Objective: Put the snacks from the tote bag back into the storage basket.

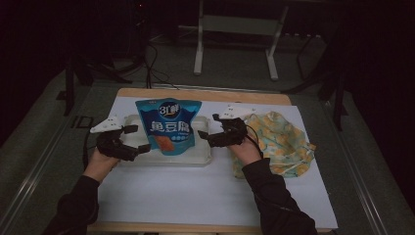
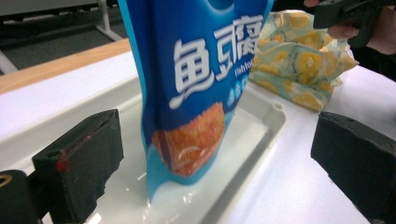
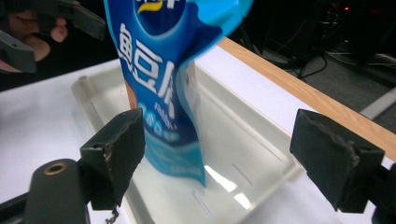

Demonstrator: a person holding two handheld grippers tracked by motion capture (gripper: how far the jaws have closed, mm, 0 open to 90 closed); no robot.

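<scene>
A blue snack bag [image 1: 168, 128] with white lettering stands upright in a shallow white tray [image 1: 161, 160] at the table's middle. My left gripper [image 1: 139, 138] is open at the tray's left end, its jaws apart on either side of the bag's lower part without touching it. From the tray's right end my right gripper [image 1: 208, 126] points at the bag, also open and apart from it. The left gripper view has the bag [image 2: 201, 84] between wide jaws, its base on the tray [image 2: 261, 121]. In the right gripper view the bag [image 3: 163, 84] stands just beyond the left jaw.
A crumpled cloth with a yellow lemon print [image 1: 281, 142] lies right of the tray, under my right hand. A white sheet [image 1: 210, 196] covers the wooden table, whose far edge [image 1: 205, 94] is bare. Metal stand legs [image 1: 198, 58] and cables sit on the floor beyond.
</scene>
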